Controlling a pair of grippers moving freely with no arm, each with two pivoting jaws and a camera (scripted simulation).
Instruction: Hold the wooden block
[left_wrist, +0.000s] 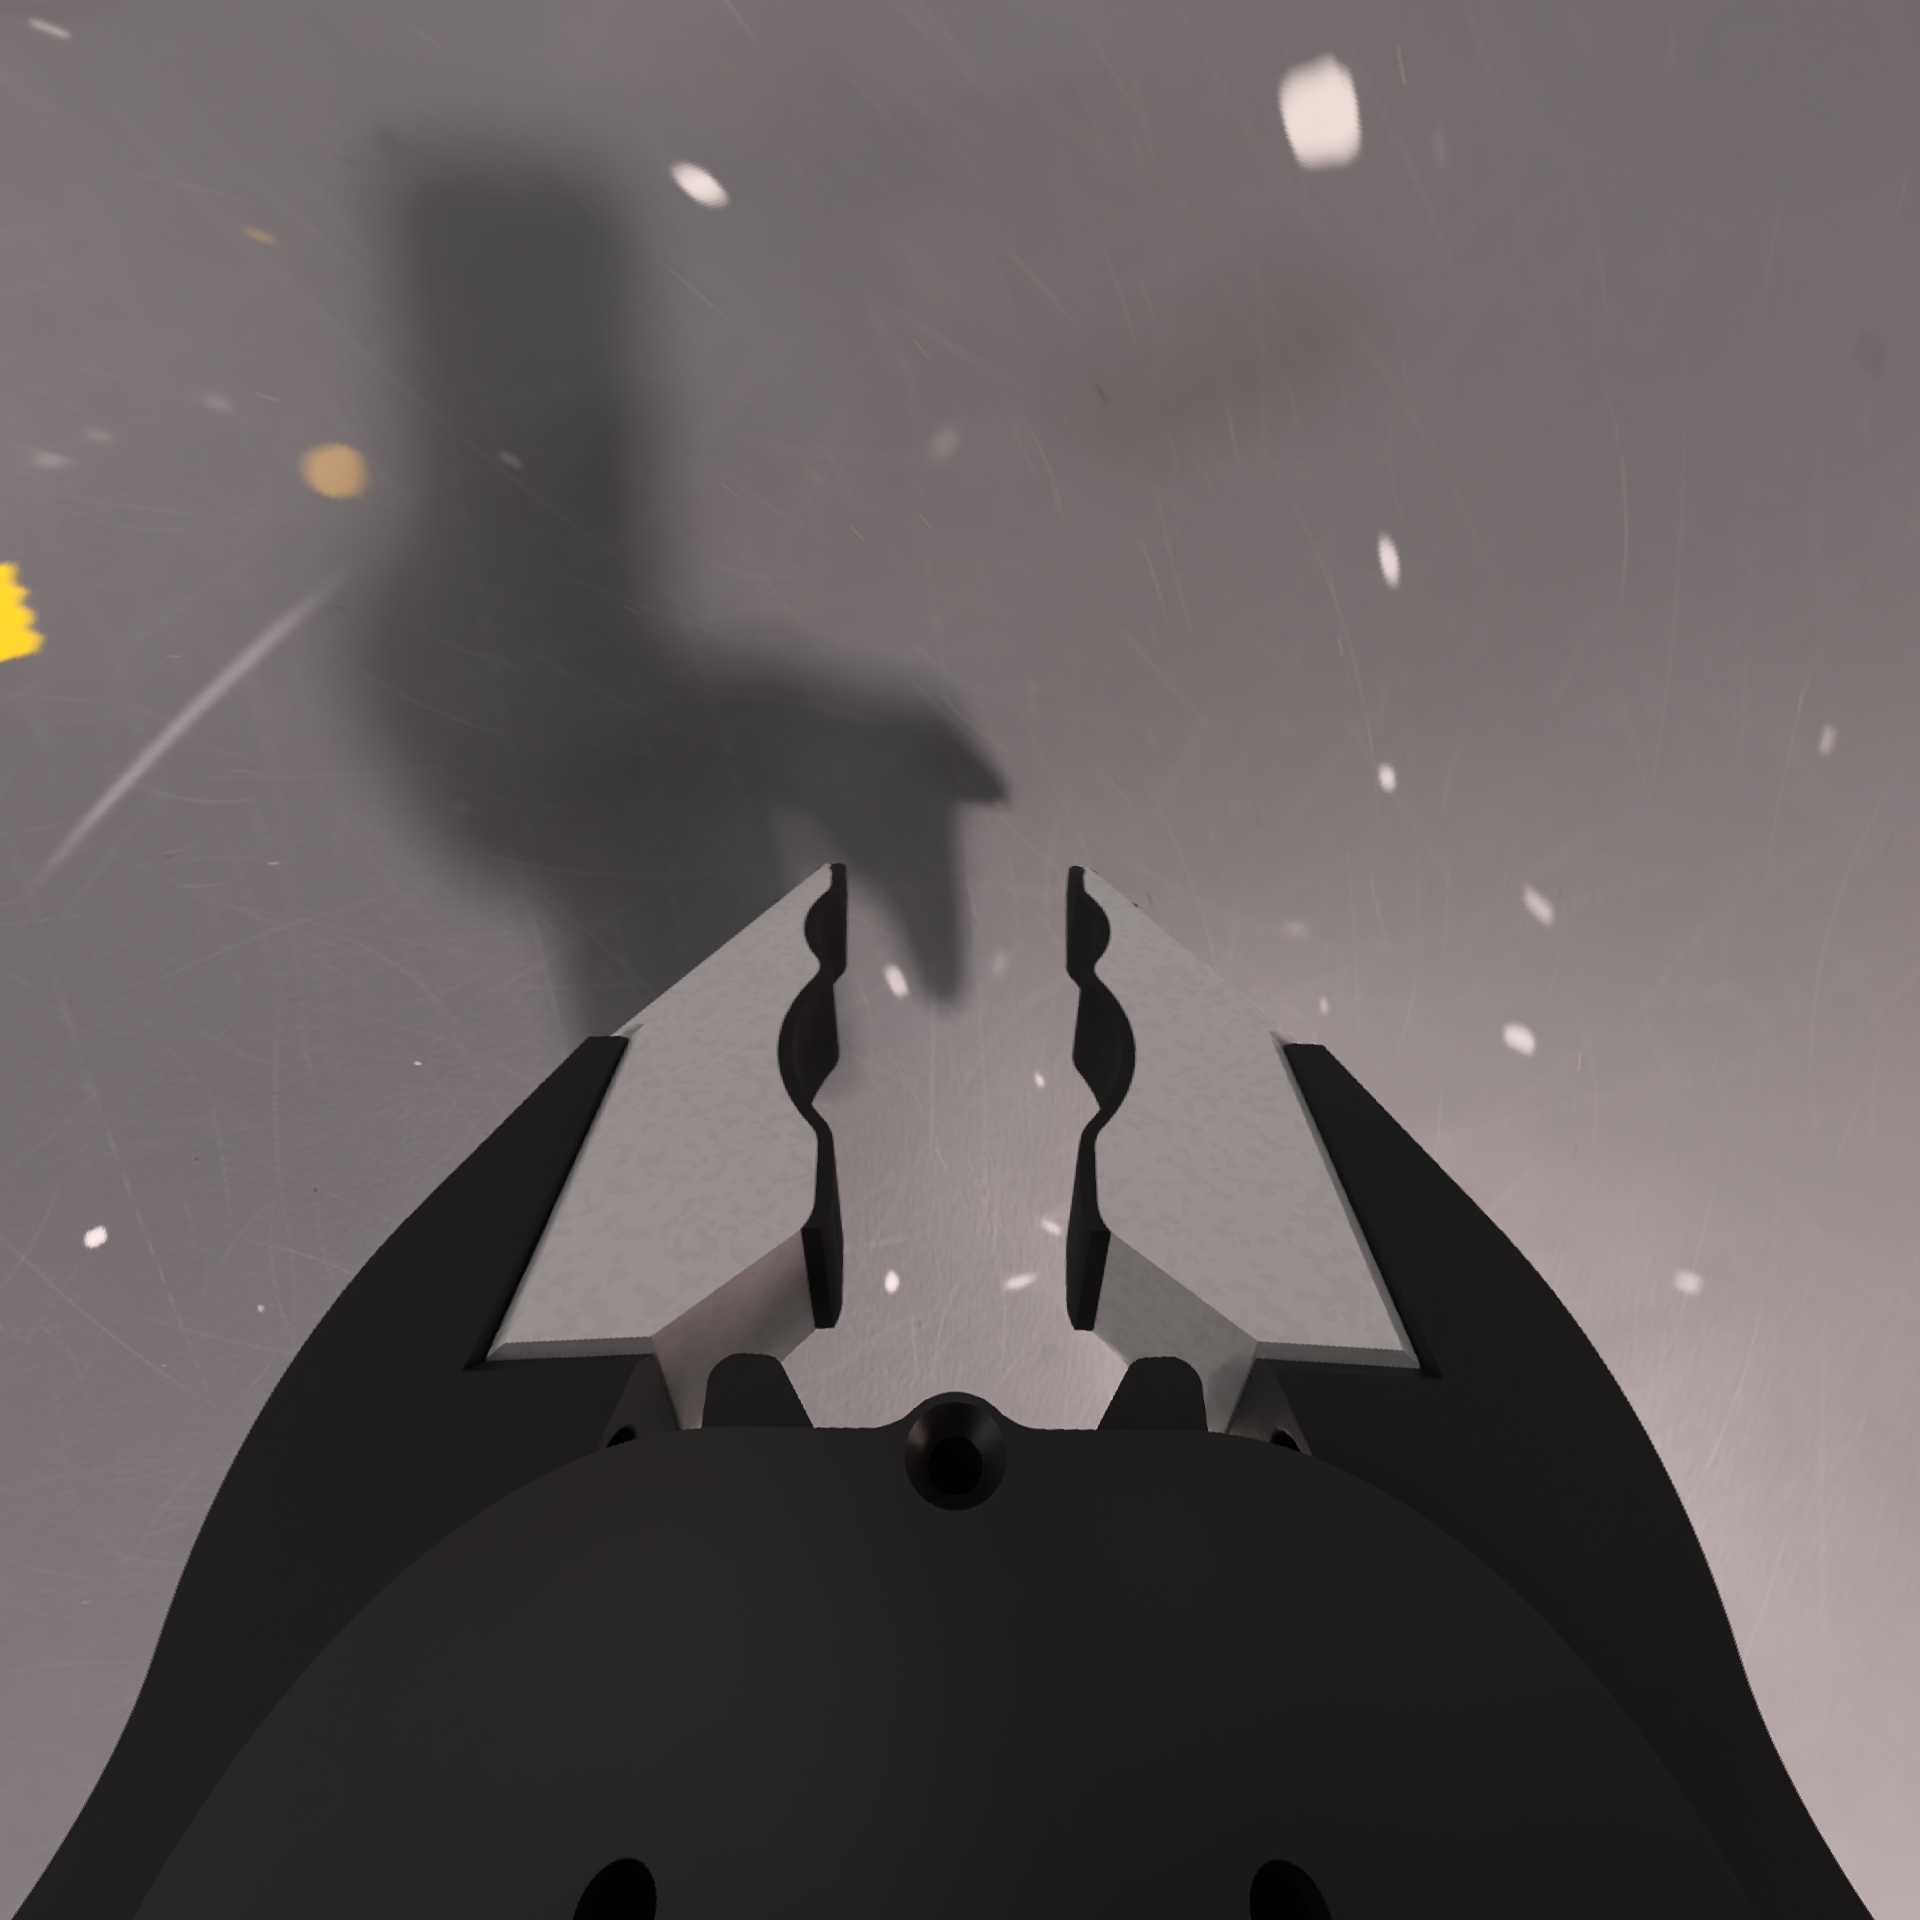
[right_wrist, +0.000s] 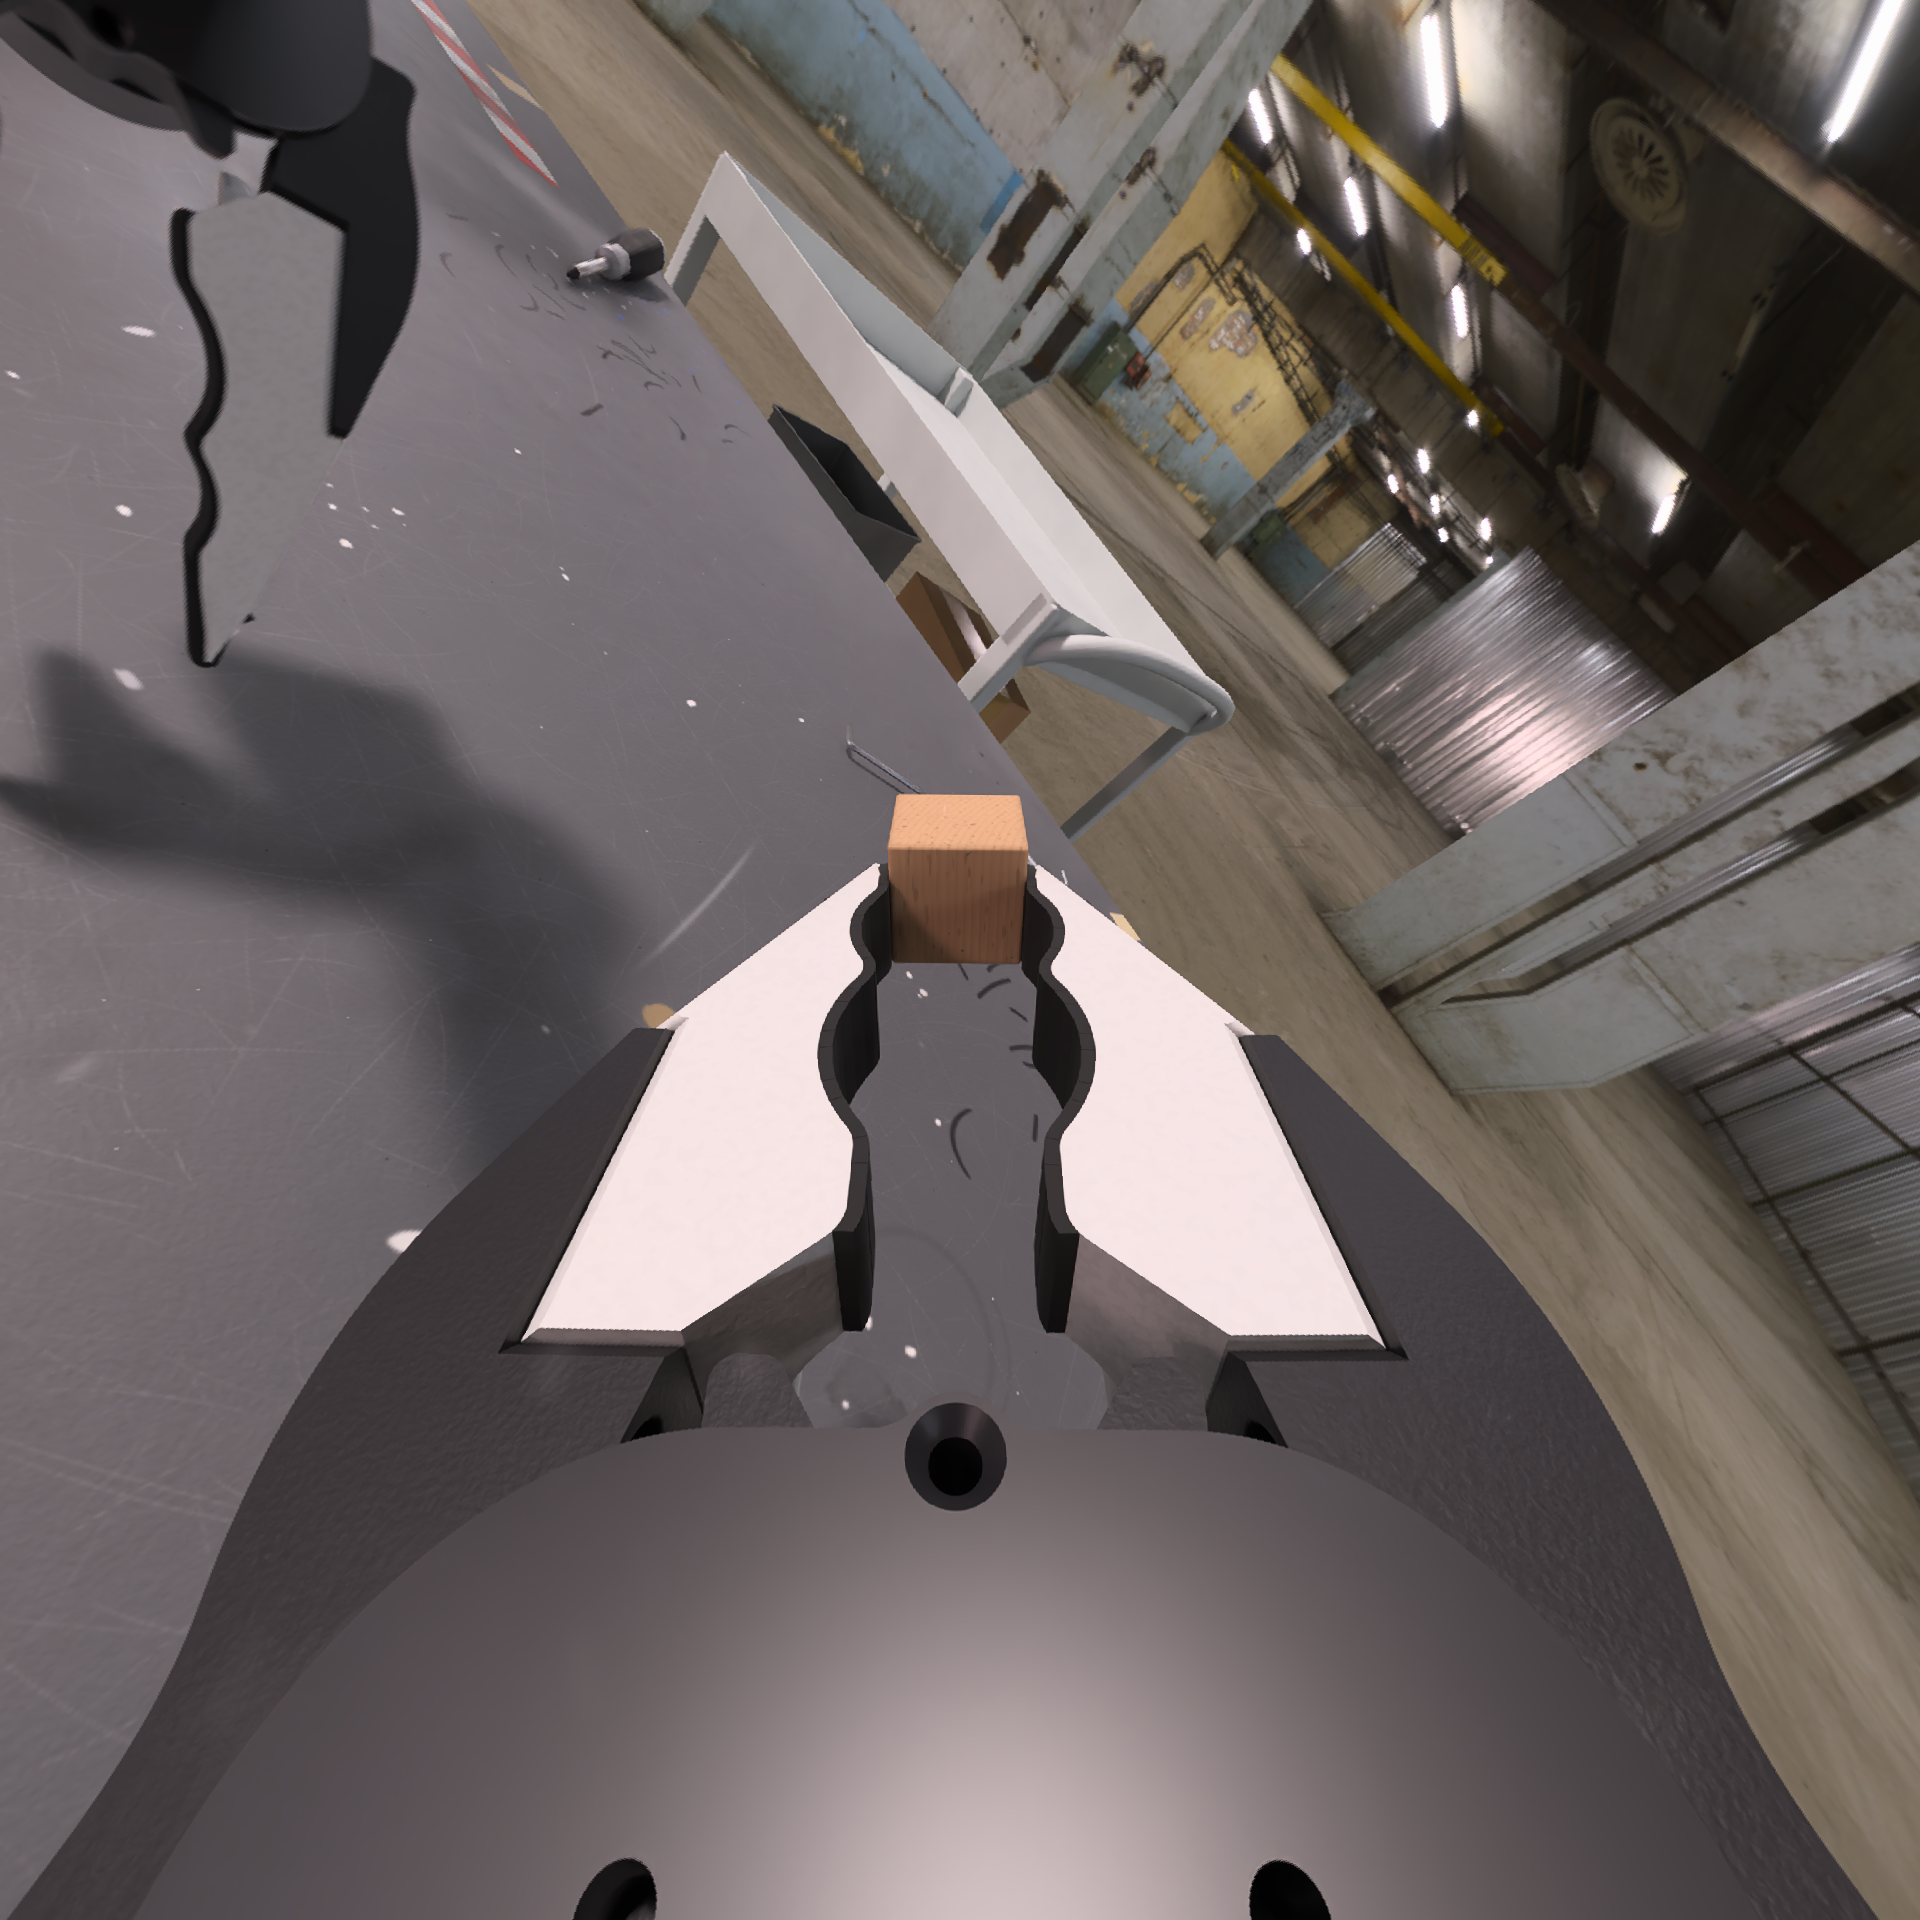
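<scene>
Block (right_wrist: 958, 883) sits pinched at the right tool's (right_wrist: 956, 894) tips, at 12 o'clock, above the counter (right_wrist: 416, 935). Rigid, light, flat-sided wood: opposite faces suit the grip. Left tool (left_wrist: 956, 883) gapes empty.

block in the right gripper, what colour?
Light tan wood with faint grain; the wooden block shows best in the right wrist view, between the right gripper fingertips.
</scene>
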